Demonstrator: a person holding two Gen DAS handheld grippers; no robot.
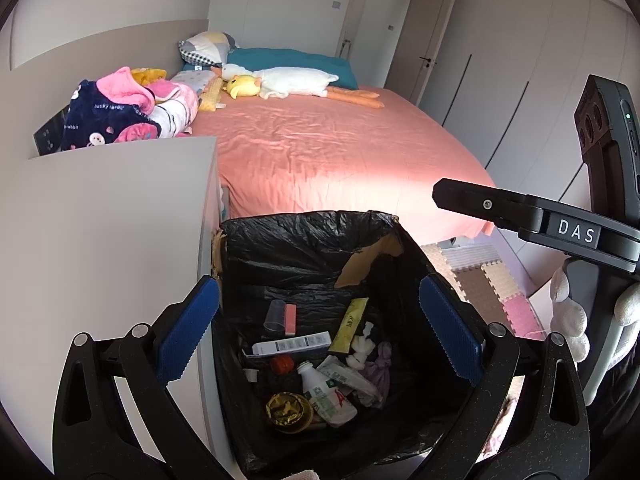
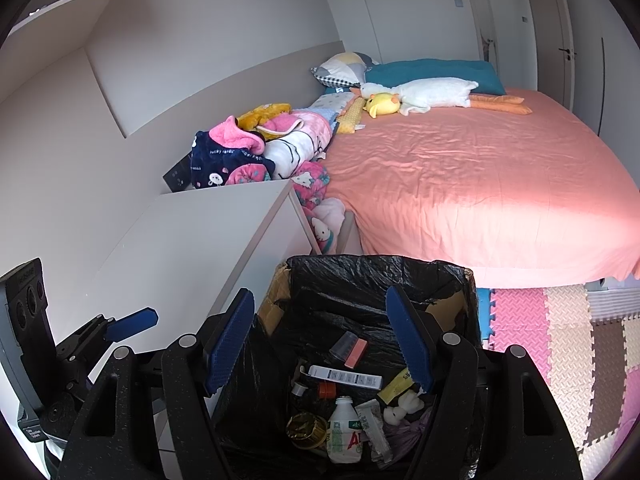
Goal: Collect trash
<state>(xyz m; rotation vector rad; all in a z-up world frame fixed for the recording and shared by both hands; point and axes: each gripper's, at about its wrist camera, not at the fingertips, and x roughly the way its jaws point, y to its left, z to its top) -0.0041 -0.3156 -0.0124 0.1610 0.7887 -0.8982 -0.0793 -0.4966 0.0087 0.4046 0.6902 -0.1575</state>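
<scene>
The bin liner (image 1: 304, 240) is glossy black over brown cardboard (image 1: 218, 256). Inside lie a white bottle (image 2: 344, 428) with green and red print, a gold tin (image 2: 306, 432), a yellow sachet (image 1: 350, 324) and a salmon-pink block (image 2: 356, 353). Gripper pads (image 1: 188, 332) are blue, dotted. The bedsheet (image 2: 480, 176) is coral-pink; the pillow (image 2: 436, 70) teal. The duck (image 2: 382, 104) is yellow, the goose (image 2: 432, 94) white with orange legs. The mats (image 2: 568, 340) are pink, cream and brown.
</scene>
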